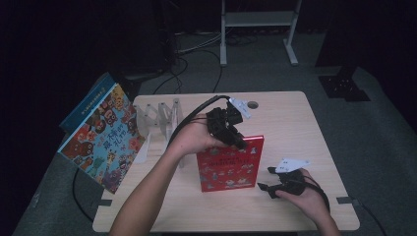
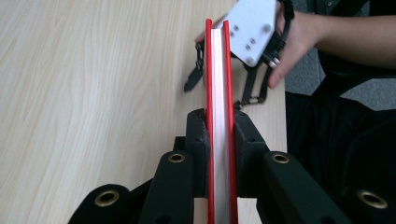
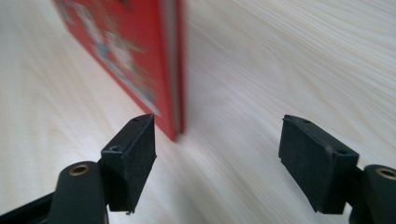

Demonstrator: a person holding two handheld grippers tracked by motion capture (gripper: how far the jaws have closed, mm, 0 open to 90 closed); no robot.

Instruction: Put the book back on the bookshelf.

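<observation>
A thin red picture book stands on edge on the wooden table, its cover facing the person. My left gripper comes down on its top edge and is shut on it. In the left gripper view both pads press the red covers of the book. My right gripper rests low on the table by the book's lower right corner, open. In the right gripper view the book's corner stands just beyond the left pad, and nothing sits between the jaws of the right gripper.
A large colourful picture book leans at the table's left edge with a blue book behind it. A clear plastic rack stands at the back left. A cable hole marks the far edge. Cables and a metal frame lie on the floor behind.
</observation>
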